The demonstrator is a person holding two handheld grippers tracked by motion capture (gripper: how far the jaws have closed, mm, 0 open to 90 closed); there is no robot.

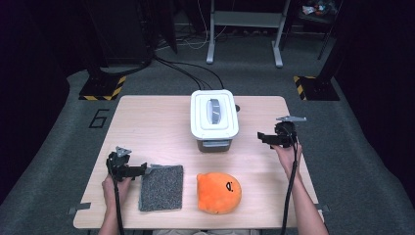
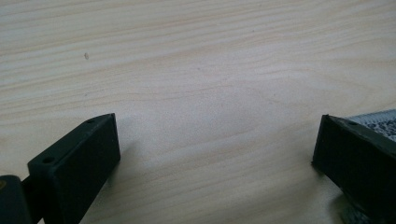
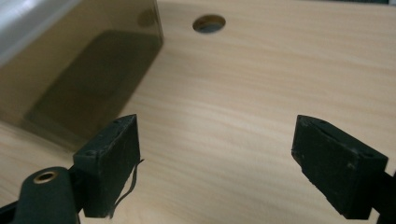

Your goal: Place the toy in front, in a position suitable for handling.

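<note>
A lidded white box (image 1: 214, 115) with a grey handle stands at the table's back middle; its tinted wall (image 3: 79, 70) fills the upper left of the right gripper view. My right gripper (image 1: 261, 137) hovers to the right of the box, jaws pointing toward it, open with only bare wood between them (image 3: 215, 154). An orange plush toy (image 1: 218, 192) lies near the front edge. A grey carpet square (image 1: 162, 187) lies left of it. My left gripper (image 1: 145, 169) rests at the square's left edge, open and empty (image 2: 215, 154); the carpet corner (image 2: 378, 122) shows by one jaw.
The wooden table (image 1: 147, 127) has a round cable hole (image 3: 208, 23) behind the box. Black cables run across the floor beyond the table to a white stand (image 1: 244, 29). Yellow-black striped bases (image 1: 103, 88) stand at the far left and far right.
</note>
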